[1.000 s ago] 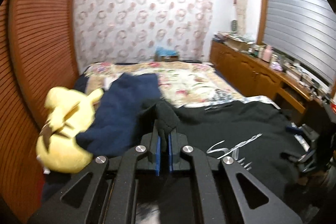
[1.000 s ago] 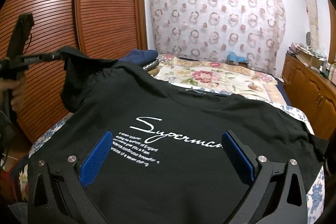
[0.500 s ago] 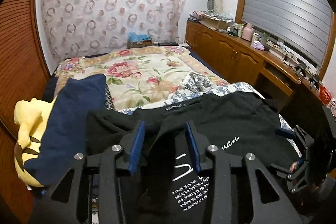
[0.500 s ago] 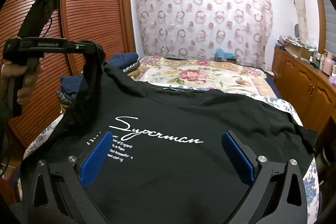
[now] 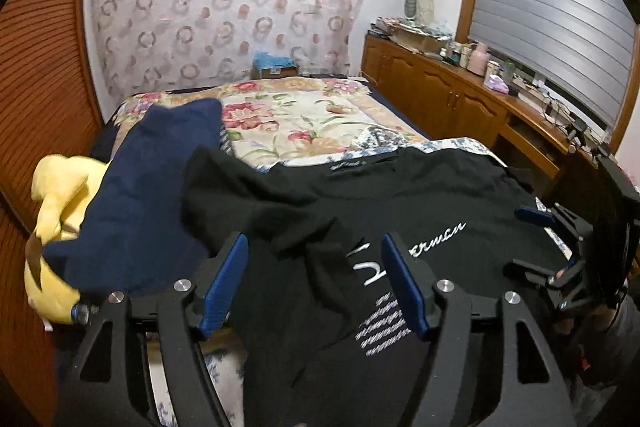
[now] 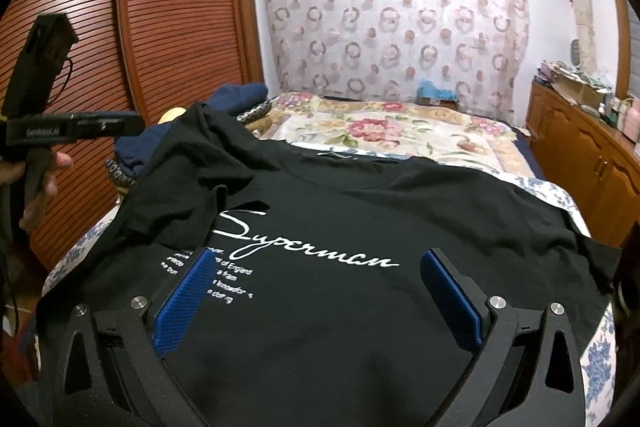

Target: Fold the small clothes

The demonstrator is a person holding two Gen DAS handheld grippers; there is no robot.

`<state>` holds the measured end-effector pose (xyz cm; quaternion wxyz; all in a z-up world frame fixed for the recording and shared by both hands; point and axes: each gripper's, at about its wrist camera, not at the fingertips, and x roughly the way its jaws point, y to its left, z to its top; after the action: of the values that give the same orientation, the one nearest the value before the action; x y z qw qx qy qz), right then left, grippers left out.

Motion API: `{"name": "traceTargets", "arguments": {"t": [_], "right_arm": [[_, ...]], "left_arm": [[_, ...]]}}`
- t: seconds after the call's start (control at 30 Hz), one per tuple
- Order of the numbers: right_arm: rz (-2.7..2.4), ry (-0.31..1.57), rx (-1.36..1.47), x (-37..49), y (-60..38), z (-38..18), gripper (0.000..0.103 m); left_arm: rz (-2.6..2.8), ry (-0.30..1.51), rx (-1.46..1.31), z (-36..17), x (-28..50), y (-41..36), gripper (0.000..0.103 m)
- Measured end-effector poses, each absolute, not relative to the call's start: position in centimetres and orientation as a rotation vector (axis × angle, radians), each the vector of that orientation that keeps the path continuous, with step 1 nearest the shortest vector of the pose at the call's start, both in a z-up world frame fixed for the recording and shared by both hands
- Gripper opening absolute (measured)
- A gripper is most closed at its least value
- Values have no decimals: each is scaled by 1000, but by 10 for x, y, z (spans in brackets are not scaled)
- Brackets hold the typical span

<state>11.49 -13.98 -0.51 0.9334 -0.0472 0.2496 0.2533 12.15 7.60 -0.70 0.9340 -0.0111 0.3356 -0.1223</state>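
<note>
My left gripper jaws opening, sleeve loose between. Right gripper jaws spread, empty. Black shirt on bed, frame middle. Sleeve bunched; fold may go crooked.

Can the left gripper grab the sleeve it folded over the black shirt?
Probably yes. The left gripper hangs right over the folded sleeve of the black T-shirt, its jaws opening with the cloth lying loose between them. Nothing covers the sleeve.
</note>
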Motion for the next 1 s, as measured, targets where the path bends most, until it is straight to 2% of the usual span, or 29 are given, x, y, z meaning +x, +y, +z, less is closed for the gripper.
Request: {"name": "traceTargets", "arguments": {"t": [0.23,0.4,0.73,0.8,0.83,0.93,1.0], "right_arm": [[626,543,-148,146,-123,-1,84],[697,624,-191,192,-106,-5,63],[774,772,-233,263,-72,-28,45],[772,780,-273,267,-66,-31,34],[767,780,-294,269,-65,-30,31],[781,773,-330,268,-65,-31,12],[774,750,-369,265,-66,-28,7]], "left_arm": [[-210,706,-35,-32,107,92,70],[-195,723,-54,-49,101,97,70],[-189,753,-72,-73,96,99,70],[-183,762,-70,-79,97,101,70],[-182,766,-70,-81,96,103,70],[-174,777,-63,-88,96,101,70],[-168,789,-59,-91,98,101,70]]}}
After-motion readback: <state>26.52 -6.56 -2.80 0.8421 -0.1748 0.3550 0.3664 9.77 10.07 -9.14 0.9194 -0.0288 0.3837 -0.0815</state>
